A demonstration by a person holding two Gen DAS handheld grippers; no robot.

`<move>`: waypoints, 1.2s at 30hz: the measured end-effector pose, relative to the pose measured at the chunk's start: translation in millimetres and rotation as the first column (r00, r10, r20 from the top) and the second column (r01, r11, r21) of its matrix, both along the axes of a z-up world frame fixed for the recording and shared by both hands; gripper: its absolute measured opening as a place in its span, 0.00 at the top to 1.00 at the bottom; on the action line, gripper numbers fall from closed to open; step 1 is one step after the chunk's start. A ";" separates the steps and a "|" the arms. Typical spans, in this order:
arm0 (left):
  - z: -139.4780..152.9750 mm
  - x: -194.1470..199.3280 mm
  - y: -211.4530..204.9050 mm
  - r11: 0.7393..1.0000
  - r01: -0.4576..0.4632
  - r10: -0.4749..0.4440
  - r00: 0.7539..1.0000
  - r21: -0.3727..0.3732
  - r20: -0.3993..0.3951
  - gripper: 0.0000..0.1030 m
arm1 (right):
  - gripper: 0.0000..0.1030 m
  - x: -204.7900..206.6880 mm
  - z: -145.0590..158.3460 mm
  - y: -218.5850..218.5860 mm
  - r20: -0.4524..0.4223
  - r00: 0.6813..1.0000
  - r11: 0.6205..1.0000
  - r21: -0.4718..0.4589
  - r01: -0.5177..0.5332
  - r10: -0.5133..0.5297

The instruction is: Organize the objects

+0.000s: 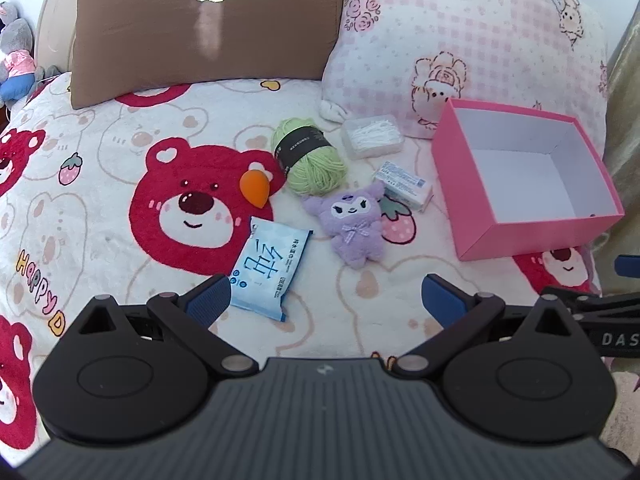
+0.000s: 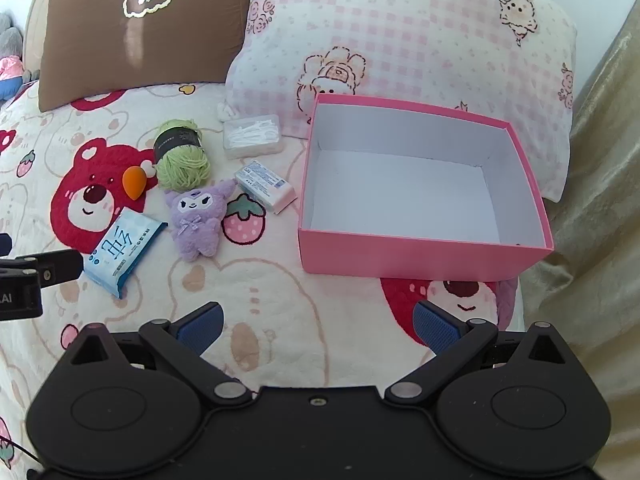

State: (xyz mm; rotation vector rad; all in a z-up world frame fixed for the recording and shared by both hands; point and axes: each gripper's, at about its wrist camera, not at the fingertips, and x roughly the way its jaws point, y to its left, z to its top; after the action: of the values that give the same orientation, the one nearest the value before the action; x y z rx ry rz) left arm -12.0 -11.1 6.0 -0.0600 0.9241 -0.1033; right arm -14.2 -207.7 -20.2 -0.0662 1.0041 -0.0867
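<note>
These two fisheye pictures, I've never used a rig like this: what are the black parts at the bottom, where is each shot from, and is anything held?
Each picture comes from a camera on a hand-held gripper, looking along its two blue-padded fingers. The black shape below is the gripper itself: the left gripper in one view, the right gripper in the other. Both stand open and hold nothing.

On the bear-print blanket lie a green yarn ball, an orange sponge, a blue wipes pack, a purple plush toy, a small white packet and a clear box of white sticks. The pink box stands empty.
</note>
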 end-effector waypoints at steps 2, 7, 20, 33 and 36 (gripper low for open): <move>-0.4 -0.3 -0.1 1.000 0.000 0.000 1.000 0.001 -0.001 0.00 | 0.01 0.0 0.0 0.2 -0.001 1.000 1.000 0.002 0.001 -0.001; -1.0 -2.2 2.0 1.000 -0.001 0.001 1.000 -0.001 -0.001 0.00 | 0.01 0.4 0.8 -0.2 -0.005 1.000 1.000 0.003 -0.004 0.004; -2.3 -1.5 0.7 1.000 0.003 -0.003 1.000 0.000 -0.020 0.00 | 0.01 1.5 2.5 1.0 -0.002 0.999 0.999 0.029 -0.033 0.033; -0.3 -0.9 -0.6 1.000 0.004 -0.004 1.000 0.028 -0.028 0.00 | 0.01 3.5 -0.1 -1.5 -0.007 1.000 0.999 0.034 -0.011 0.011; 0.8 2.0 5.2 1.000 -0.001 0.000 0.999 -0.005 -0.045 0.00 | 0.01 4.6 1.5 -0.3 -0.007 1.000 1.000 0.018 -0.020 0.020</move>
State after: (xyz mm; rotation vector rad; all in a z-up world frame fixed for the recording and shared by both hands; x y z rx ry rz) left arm -10.0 -5.9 6.8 -0.0676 0.9692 -0.1043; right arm -9.6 -208.0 -18.7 -0.0605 1.0113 -0.0591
